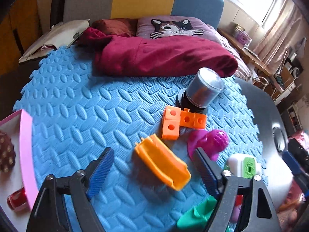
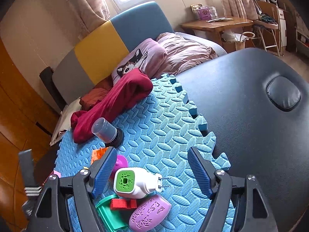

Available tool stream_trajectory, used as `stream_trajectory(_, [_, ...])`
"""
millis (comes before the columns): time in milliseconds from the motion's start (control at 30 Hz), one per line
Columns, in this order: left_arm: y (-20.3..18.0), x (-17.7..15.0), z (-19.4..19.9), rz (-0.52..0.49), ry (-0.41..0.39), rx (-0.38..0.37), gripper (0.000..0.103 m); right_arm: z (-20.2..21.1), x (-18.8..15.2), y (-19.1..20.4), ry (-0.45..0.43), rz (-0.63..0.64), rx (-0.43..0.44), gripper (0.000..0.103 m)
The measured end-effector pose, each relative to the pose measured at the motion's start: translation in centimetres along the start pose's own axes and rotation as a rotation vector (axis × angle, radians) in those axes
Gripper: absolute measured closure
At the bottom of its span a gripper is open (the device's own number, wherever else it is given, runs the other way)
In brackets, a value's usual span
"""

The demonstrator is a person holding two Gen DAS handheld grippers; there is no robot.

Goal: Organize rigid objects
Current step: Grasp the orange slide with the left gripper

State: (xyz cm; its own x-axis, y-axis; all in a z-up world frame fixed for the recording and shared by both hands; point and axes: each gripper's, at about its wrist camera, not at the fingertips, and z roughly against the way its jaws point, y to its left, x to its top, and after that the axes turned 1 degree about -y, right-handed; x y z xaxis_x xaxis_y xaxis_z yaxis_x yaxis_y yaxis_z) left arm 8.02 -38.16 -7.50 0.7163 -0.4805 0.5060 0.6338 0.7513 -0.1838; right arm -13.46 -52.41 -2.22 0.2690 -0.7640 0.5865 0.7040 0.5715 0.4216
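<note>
Blue foam mat [image 1: 81,104] carries the clutter: orange cubes [image 1: 181,122], a purple scoop [image 1: 209,142] and a capped grey jar [image 1: 200,89] crowd the frame's right. Left hand-held gripper [image 1: 154,171] hovers low, jaws wide, around an orange trough [image 1: 163,164] running upper-left to lower-right. Right hand-held gripper [image 2: 151,171], also wide, frames a white plug-in [image 2: 133,182], prongs pointing right.

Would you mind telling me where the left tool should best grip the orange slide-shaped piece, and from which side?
Probably across the long side walls of the orange slide, near mid-length, coming down from above. It lies trough-up on the blue mat, between the open fingers of the left tool, so the walls offer roughly parallel faces.
</note>
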Motion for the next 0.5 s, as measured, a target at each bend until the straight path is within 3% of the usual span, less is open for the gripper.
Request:
stream_trajectory(33, [-0.1, -0.1, -0.6, -0.017, 0.013, 0.005, 0.046, -0.1, 0.0, -0.1, 0.003, -0.004, -0.001, 0.026])
stream_trajectory(133, [-0.8, -1.0, -0.7, -0.106, -0.036, 0.076, 0.068, -0.2, 0.1, -0.2, 0.006, -0.007, -0.003, 0.026])
stream_trajectory(267, [0.0, -2.0, -0.1, -0.142, -0.07, 0.083, 0.076, -0.2, 0.1, 0.0, 0.005, 0.005, -0.009, 0.026])
stream_trajectory(500, [0.7, -4.7, 1.4, -0.169, -0.077, 0.079, 0.076, -0.7, -0.2, 0.3, 0.022, 0.032, -0.029, 0.026])
